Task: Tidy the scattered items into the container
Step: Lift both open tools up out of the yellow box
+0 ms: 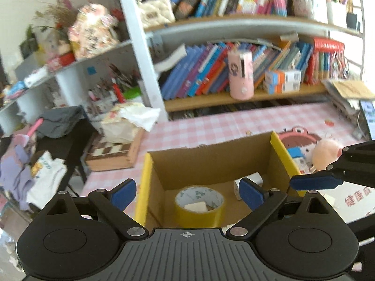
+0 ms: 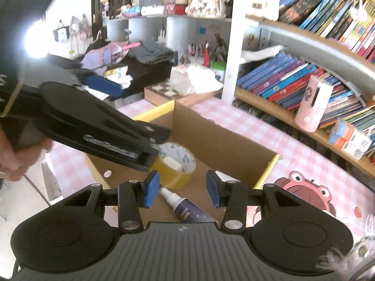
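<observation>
Cardboard box holding yellow tape roll, left fingers wide, right fingers parted, both empty

Bright daylight fills both views. In the right wrist view a blown-out glare patch burns at far left. Motion blur softens the bookshelf, and fisheye distortion bends its boards, with dark corners.

Both wrist views over box

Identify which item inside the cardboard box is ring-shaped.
The yellow tape roll: round and hollow, unlike the small white box and the dark bottle, both solid.
</observation>
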Demonstrator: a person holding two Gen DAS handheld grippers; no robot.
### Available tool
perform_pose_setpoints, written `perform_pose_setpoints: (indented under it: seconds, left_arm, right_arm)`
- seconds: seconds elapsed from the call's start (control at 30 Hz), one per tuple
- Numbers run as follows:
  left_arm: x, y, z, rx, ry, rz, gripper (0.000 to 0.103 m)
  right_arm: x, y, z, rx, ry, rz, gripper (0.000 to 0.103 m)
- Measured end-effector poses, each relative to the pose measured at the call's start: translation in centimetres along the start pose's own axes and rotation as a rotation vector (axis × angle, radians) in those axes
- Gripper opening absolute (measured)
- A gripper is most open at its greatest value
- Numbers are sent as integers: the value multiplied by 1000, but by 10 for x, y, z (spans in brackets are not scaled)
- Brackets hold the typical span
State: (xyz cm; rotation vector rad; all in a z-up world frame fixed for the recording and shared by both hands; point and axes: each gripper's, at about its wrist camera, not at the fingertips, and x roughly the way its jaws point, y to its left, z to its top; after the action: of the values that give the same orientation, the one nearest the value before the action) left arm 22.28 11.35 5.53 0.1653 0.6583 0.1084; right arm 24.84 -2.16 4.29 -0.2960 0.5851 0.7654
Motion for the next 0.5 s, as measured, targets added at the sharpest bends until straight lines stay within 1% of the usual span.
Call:
perform_pose_setpoints:
  seconds: [0.07,0.17,0.23,0.33,0.5]
  left_arm:
    - [-18,4,-5,-31,-24,20,96]
    - [-45,7,-14,-67,-65,43,96]
    - [-62,6,-22,-79,-89,57,96]
    - [-83,3,-34,-93,-107,67,96]
    - [-115,-7,-56,-107,-138,81,96]
  right_arm:
    - [-12,3,-4,1,-32,-33,43]
    - [-33,7,-13,-1,-84,-122,43]
    - [-48,8,-20,14,-112,-165,43]
    - [-71,11,-33,48,-138,-212,43]
    - [-102,15,-54,118,-155,-268,43]
